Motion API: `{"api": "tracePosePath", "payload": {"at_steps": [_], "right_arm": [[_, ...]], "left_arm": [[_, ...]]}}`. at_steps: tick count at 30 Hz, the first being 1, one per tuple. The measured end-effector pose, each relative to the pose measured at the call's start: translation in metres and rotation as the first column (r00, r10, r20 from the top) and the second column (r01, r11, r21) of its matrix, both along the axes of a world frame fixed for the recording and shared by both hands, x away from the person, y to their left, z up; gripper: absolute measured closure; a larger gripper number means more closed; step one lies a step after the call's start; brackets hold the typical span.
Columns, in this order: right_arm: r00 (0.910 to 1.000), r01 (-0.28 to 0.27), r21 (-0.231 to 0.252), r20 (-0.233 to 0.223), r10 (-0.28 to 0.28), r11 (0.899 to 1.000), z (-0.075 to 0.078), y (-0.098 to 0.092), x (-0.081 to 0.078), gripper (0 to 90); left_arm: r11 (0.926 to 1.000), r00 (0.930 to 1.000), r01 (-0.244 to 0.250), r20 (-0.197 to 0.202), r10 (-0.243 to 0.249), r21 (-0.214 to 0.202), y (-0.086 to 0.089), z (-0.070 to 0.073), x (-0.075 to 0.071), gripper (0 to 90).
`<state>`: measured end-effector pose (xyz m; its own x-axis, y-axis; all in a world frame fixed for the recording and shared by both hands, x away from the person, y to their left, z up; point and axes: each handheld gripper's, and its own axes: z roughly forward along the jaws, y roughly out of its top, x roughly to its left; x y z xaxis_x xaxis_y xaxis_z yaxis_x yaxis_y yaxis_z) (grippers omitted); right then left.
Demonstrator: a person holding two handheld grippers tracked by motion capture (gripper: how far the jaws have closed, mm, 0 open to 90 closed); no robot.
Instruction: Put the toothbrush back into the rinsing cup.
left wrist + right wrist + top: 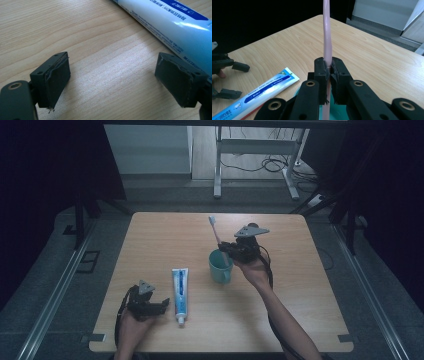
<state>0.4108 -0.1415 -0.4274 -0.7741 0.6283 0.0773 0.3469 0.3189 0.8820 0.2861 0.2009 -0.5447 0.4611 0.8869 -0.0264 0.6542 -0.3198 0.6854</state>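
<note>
Left tool (161,306) rests low near the desk's front edge, jaws spread wide; right tool (226,248) raised mid-desk, jaws clamped together.

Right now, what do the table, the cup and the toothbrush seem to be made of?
The table looks like pale wood or wood-look laminate: grain lines run across a matt top. The cup seems plastic: even teal colour, dull sheen. The toothbrush seems glossy pink plastic, with a bright streak along its handle, pinched in the right gripper.
</note>
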Motion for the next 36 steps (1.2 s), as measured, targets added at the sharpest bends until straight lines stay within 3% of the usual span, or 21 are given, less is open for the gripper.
{"api": "tracePosePath", "payload": {"at_steps": [36], "right_arm": [[0.9962,-0.001,-0.065,-0.087,-0.005,0.998,-0.056,0.01,0.003,82.8]], "left_arm": [[1.0,1.0,-0.005,-0.001,0.005,-0.004,0.0,0.0,0.0,13.0]]}}
